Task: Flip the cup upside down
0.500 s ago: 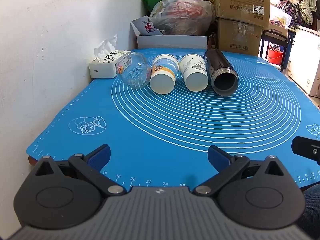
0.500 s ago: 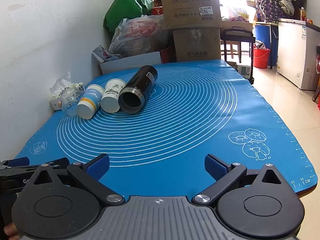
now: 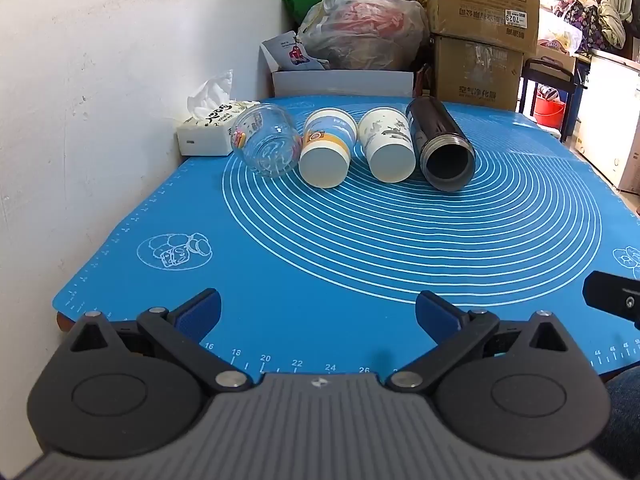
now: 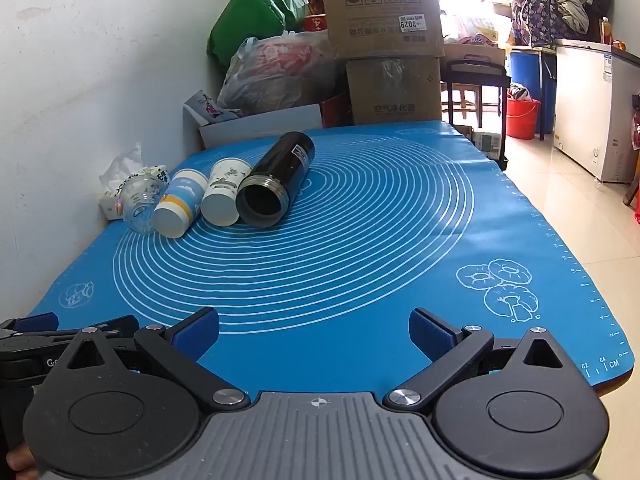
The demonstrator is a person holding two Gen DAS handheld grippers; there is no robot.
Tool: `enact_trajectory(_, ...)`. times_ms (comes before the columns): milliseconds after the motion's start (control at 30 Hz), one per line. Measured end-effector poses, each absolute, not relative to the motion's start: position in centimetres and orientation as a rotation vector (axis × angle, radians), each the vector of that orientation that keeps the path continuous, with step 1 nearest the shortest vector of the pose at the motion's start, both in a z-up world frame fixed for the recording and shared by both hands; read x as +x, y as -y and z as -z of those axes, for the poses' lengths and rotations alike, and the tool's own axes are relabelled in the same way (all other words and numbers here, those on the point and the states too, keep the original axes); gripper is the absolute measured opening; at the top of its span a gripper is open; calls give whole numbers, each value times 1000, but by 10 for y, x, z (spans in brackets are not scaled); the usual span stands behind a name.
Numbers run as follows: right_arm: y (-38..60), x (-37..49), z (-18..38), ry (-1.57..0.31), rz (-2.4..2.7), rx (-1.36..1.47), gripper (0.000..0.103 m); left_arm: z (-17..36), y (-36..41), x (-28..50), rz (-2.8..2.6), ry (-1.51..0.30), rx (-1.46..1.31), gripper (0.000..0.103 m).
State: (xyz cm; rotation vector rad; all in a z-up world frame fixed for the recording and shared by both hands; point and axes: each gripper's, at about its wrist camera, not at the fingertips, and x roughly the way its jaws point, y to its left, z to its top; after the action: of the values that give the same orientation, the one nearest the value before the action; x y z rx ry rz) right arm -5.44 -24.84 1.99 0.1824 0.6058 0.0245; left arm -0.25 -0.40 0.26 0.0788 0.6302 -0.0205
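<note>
Four cups lie on their sides in a row at the far left of the blue mat (image 3: 360, 272): glass cup (image 3: 266, 146), blue-and-orange paper cup (image 3: 326, 148), white paper cup (image 3: 388, 148), black flask (image 3: 442, 148). Left hand-held gripper (image 3: 318, 312) and right hand-held gripper (image 4: 314, 328) hover wide open, empty, near the table's front edge. Only the right view shows the tiled floor (image 4: 580, 184).

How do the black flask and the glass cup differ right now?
The black flask is opaque, long and narrow; the glass cup is clear and short. The flask's open, threaded mouth faces the grippers; the glass cup shows its base. The flask ends the row on the right, the glass cup on the left. Both lie on their sides on the blue mat.
</note>
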Motion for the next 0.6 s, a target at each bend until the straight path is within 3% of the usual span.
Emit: enact_trajectory(600,247,-56,-20,-600,-22,175,102,0,2,1,23,-631,80,102)
